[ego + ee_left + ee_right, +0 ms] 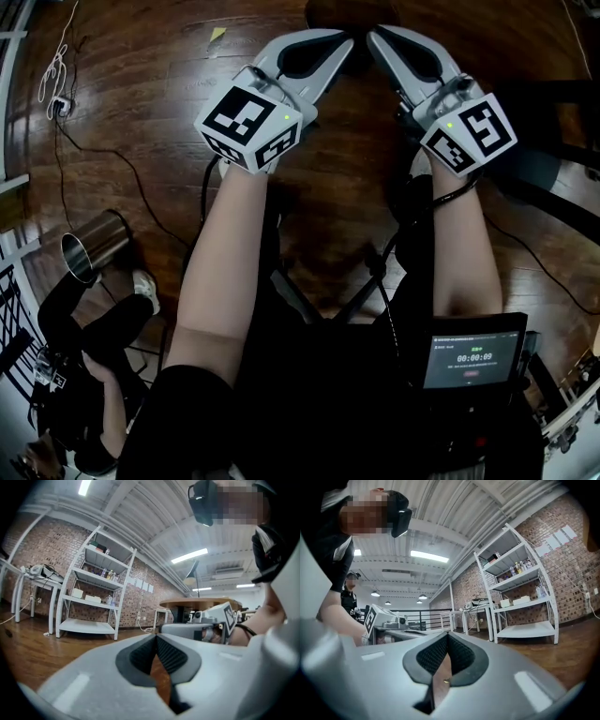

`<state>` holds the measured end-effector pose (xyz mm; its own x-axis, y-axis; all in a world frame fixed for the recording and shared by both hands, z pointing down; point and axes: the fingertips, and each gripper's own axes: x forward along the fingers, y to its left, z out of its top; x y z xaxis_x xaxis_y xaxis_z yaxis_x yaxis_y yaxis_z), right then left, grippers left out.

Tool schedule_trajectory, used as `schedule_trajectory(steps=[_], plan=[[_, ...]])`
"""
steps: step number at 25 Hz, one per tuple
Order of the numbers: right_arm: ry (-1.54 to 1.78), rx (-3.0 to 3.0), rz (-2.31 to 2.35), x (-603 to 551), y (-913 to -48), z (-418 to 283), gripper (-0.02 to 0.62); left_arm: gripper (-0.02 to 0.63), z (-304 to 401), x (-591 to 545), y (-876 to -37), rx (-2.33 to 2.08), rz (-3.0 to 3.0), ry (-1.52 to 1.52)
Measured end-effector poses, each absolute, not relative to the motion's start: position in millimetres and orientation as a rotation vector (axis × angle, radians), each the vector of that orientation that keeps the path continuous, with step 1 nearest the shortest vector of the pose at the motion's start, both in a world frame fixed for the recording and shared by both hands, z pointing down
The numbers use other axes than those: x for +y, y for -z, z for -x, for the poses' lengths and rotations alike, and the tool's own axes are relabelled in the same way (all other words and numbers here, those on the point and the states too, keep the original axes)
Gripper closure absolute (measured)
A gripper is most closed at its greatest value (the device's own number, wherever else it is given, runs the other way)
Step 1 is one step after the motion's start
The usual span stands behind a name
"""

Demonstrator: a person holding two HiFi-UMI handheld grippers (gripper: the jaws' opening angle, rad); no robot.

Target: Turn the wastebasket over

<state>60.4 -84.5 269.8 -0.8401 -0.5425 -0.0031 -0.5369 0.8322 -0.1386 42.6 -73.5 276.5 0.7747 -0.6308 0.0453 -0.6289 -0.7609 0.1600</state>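
Left gripper (343, 41): closed tip to tip, holds nothing, points level over the wood floor (141, 56). Right gripper (377, 37): likewise closed and empty, sits just beside the left, tips near each other. Wastebasket (94, 246): steel, sits on the floor well apart from both, behind them and far to the left, dark mouth showing; upright or tipped, hard to tell. Hemmed in there by another person's shoe (145, 287) just beside it. Ahead of both tips, open floor; far off, a shelf (89, 626) against the brick wall.
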Motion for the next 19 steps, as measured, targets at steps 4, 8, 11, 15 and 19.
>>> schedule_trajectory(steps=[4,8,11,15,19], plan=[[0.148,3.027,0.831,-76,-276,-49,0.586,0.604,-41,-77,-282,-1.008,-2.793,-0.002],[0.169,3.022,0.838,-76,-280,-51,0.586,0.604,-38,-79,-284,-1.018,-2.777,0.002],[0.182,3.011,0.855,-80,-280,-56,0.586,0.604,-39,-81,-280,-1.019,-2.776,0.023],[0.192,3.012,0.864,-83,-283,-57,0.586,0.604,-40,-83,-280,-1.011,-2.780,0.013],[0.193,3.024,0.865,-85,-287,-57,0.586,0.604,-38,-86,-283,-1.011,-2.775,0.001]])
